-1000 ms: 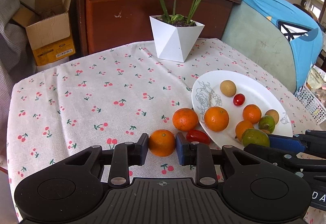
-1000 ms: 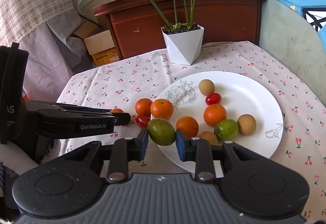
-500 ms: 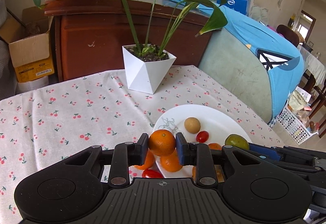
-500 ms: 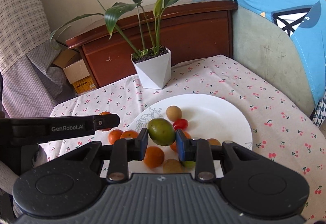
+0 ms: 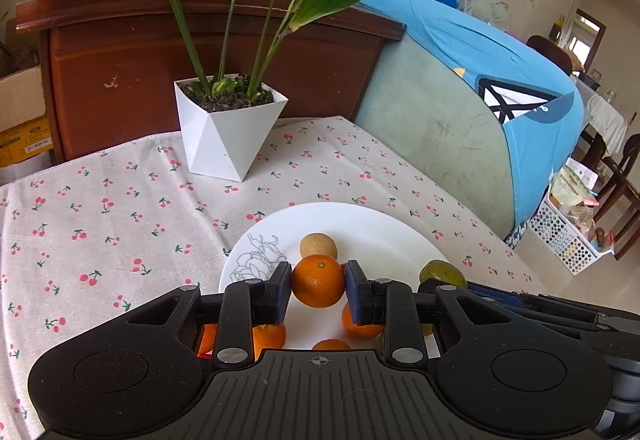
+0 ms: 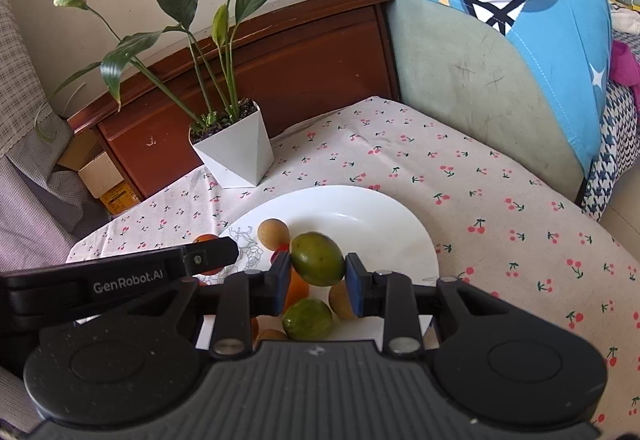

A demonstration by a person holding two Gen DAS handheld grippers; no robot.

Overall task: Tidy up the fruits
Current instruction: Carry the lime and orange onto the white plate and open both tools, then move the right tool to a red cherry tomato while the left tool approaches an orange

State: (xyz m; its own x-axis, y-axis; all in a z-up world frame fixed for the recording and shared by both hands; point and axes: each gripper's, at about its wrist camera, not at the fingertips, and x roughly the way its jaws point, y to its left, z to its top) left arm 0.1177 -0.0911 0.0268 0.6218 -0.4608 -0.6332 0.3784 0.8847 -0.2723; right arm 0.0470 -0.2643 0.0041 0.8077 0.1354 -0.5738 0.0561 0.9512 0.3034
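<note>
- Above the white plate (image 5: pixel 360 224), the left gripper (image 5: pixel 319 290) clamps an orange (image 5: pixel 318 281) between its fingers.
- Only the right wrist view shows the right gripper (image 6: pixel 317 276) pinching a green fruit (image 6: pixel 317 259) over the plate (image 6: pixel 360 208), plus a second green fruit (image 6: pixel 307 319) lying below.
- Both views show the brown round fruit (image 5: pixel 318 246) and white plant pot (image 5: pixel 224 136).

Black ribbed gripper (image 5: pixel 319 282) bodies, blue-padded jaws, apparently silver screws.
</note>
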